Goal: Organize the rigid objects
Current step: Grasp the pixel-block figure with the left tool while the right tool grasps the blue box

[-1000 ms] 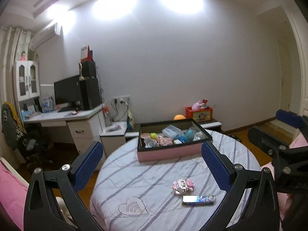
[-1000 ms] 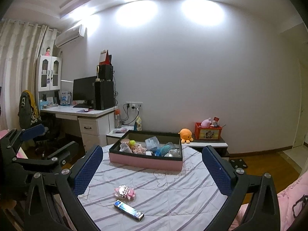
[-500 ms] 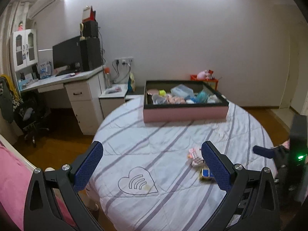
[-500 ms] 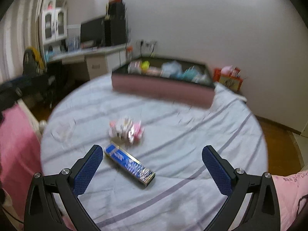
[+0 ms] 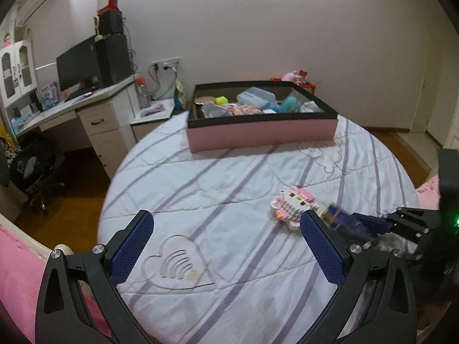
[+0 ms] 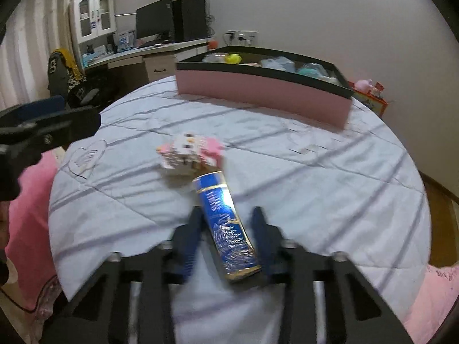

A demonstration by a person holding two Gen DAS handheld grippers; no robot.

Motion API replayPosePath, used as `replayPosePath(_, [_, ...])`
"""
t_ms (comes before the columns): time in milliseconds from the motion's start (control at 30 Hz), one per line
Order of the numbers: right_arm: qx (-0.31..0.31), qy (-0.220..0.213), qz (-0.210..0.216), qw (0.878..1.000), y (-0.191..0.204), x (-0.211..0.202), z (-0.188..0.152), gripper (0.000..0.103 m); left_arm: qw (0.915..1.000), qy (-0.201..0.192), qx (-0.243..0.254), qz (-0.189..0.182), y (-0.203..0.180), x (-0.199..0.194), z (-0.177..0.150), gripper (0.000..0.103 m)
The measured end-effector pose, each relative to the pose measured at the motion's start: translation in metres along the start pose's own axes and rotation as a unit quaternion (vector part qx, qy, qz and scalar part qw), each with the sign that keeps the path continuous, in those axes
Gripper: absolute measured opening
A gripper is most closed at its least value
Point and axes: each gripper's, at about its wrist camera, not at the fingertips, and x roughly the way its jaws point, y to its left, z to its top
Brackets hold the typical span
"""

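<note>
Closing around a blue box [image 6: 226, 226], the right tongs [image 6: 228, 223] have it between their blurred fingers, pads apparently not yet pressing. It lies on the striped bed [image 6: 315, 177], touching a pink block toy [image 6: 190, 153]. The left tongs [image 5: 226, 246] hang open, empty. A pink tray [image 5: 258, 136] sits beyond.

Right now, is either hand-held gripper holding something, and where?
The right hand-held gripper is closing around the blue box, at its near half. The left hand-held gripper holds nothing.

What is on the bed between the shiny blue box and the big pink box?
The pink-and-white toy sits right past the blue box; beyond it only striped bedspread reaches the pink box, in the right wrist view.
</note>
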Motion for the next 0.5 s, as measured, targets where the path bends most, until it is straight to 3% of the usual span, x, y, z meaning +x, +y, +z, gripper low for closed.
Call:
replayPosePath(233, [0.053,-0.002,-0.032,0.998,-0.046,-0.001,0.005,0.021,0.9979,0.038,0.006,-0.052,-0.031,0.037,0.004,0.103])
replayPosePath(500, [0.064,-0.004,-0.037,0.997,-0.06,0.014,0.018,0.021,0.9941,0.098,0.03,-0.034,-0.053,0.085,-0.001,0.103])
